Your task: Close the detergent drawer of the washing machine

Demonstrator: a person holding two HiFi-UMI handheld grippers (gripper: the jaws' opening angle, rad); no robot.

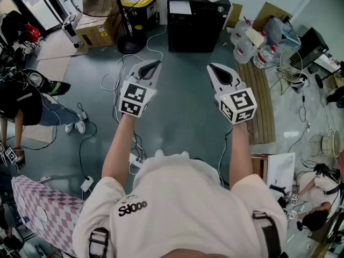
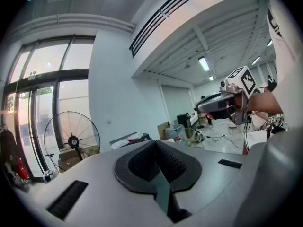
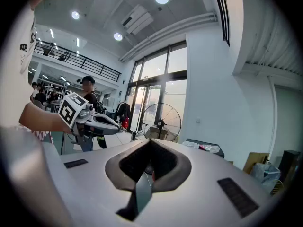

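No washing machine or detergent drawer shows in any view. In the head view I hold both grippers out in front of me, side by side above the grey floor. My left gripper [image 1: 152,66] is shut with nothing between its jaws, and its own view shows the dark pads [image 2: 142,162] pressed together. My right gripper [image 1: 217,71] is shut and empty too, its pads [image 3: 163,162] meeting. Each gripper view looks nearly level across the room. The right gripper [image 2: 222,103] appears in the left gripper view, and the left gripper [image 3: 94,122] in the right gripper view.
A black cabinet [image 1: 198,18] stands straight ahead, with a standing fan [image 1: 126,15] and cardboard boxes [image 1: 99,26] to its left. Water bottles [image 1: 244,42] and a wooden slatted bench [image 1: 263,106] lie to the right. Cables [image 1: 121,79] trail over the floor. A person [image 1: 21,101] stands at left.
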